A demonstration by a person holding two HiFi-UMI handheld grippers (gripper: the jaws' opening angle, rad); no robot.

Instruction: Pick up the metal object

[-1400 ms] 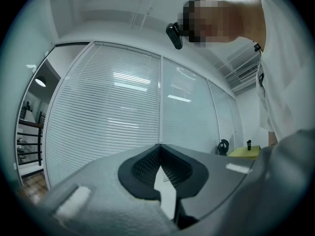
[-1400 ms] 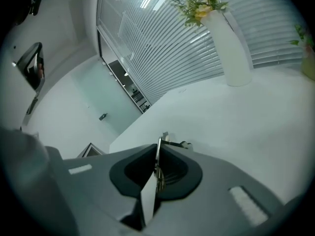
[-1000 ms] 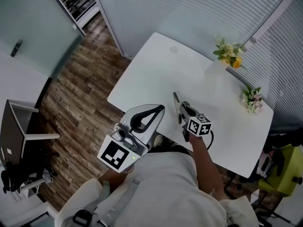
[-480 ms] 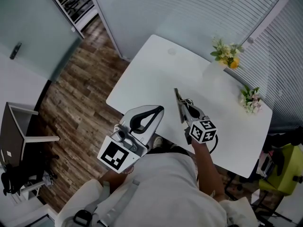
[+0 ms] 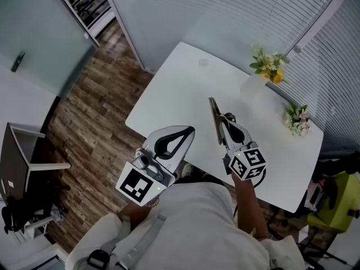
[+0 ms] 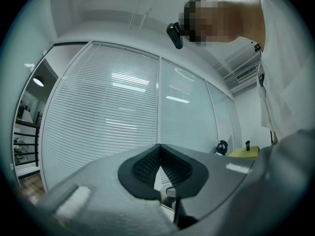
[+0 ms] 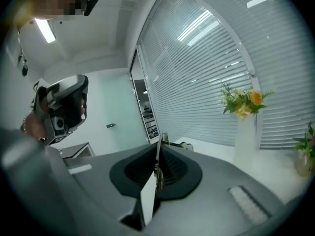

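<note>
Right gripper (image 5: pixel 225 120): jaws clamped narrow on a thin metal strip (image 5: pixel 214 121), held over the near half of the table. In the right gripper view the gripper (image 7: pixel 157 155) has the strip (image 7: pixel 146 198) pinched edge-on between its dark pads, one end poking up past the jaw tips.

Left gripper (image 5: pixel 188 131): held close to the person's body, off the table's near edge, over the floor. Jaws pressed together, nothing between them; the left gripper view (image 6: pixel 158 154) shows the pads meeting in a closed V.

Blinds (image 5: pixel 236 10): pale slatted wall behind the table, running along the top and right of the head view.

Floor (image 5: pixel 95 106): dark wood planks, left of the table.

Table (image 5: pixel 180 83): white top, rounded corners, set at an angle to the person.

Vase (image 5: pixel 254 82): white, at the far right of the table, holding green stems and a yellow flower.

Small plant (image 5: pixel 298 118): green with pale blooms, by the right edge, well apart from the strip.

Strip: long, narrow, grey; it crosses the right gripper's jaws, both ends sticking out.
</note>
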